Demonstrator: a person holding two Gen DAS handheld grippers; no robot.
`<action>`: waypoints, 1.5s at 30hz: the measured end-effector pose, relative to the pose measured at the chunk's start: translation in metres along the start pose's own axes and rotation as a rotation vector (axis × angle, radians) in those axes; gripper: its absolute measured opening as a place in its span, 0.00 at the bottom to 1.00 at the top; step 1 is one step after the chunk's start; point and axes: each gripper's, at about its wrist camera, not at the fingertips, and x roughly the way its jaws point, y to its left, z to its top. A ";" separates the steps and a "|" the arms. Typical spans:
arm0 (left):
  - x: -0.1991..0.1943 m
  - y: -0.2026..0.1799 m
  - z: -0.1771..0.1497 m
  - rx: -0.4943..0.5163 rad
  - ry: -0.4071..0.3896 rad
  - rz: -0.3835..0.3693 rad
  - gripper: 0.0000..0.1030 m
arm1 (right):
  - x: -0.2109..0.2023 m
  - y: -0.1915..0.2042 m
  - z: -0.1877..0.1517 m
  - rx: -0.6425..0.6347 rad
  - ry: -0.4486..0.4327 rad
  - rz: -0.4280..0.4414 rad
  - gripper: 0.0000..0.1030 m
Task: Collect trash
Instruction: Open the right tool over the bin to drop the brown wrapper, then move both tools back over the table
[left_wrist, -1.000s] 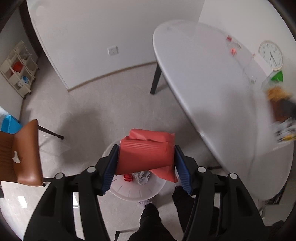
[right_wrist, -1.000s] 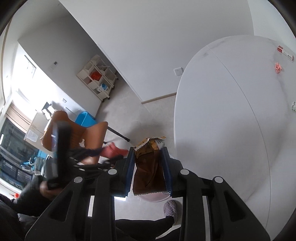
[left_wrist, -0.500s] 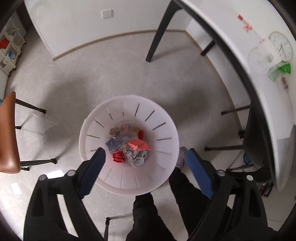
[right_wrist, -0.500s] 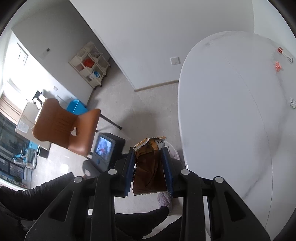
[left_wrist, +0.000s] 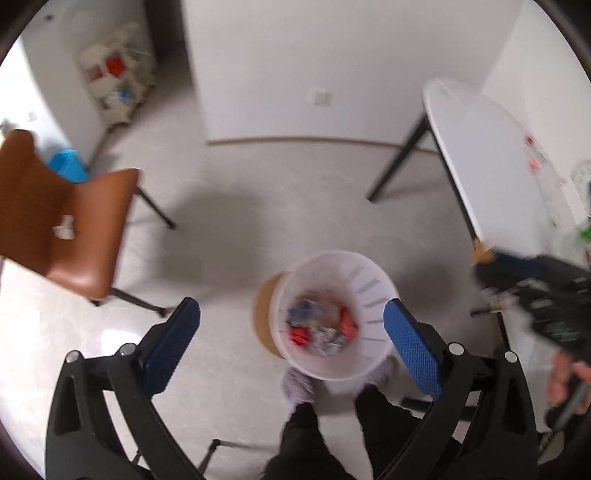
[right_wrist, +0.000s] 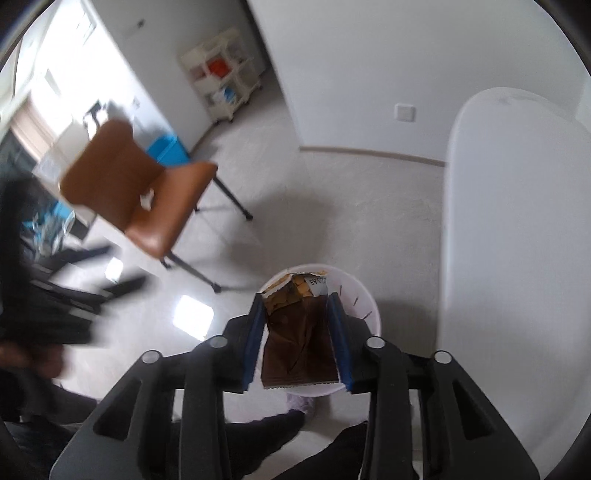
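A white slotted trash bin (left_wrist: 369, 284) stands on the floor and holds several wrappers, among them red ones (left_wrist: 347, 326). My left gripper (left_wrist: 291, 336) is open and empty above the bin's near left side. My right gripper (right_wrist: 297, 325) is shut on a brown snack wrapper (right_wrist: 299, 350) and holds it over the same bin (right_wrist: 354, 291). In the left wrist view the right gripper (left_wrist: 546, 291) shows blurred at the right edge.
A brown chair (left_wrist: 55, 221) with a crumpled white scrap (left_wrist: 64, 230) on its seat stands to the left. A white oval table (left_wrist: 491, 155) is on the right. A white shelf unit (left_wrist: 114, 88) stands by the far wall. My legs and slippers (left_wrist: 299, 384) are beside the bin.
The left gripper opened and dropped the red wrapper into the bin, then pulled back and tilted up. The right gripper has moved over the bin with the brown wrapper.
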 end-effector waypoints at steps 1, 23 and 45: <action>-0.004 0.005 0.000 -0.005 -0.008 0.014 0.92 | 0.011 0.002 -0.001 -0.008 0.012 -0.003 0.48; -0.077 -0.069 0.051 0.077 -0.151 -0.078 0.92 | -0.155 -0.028 -0.019 0.230 -0.278 -0.263 0.97; -0.044 -0.263 0.089 0.430 -0.092 -0.288 0.92 | -0.210 -0.222 -0.109 0.700 -0.356 -0.555 0.97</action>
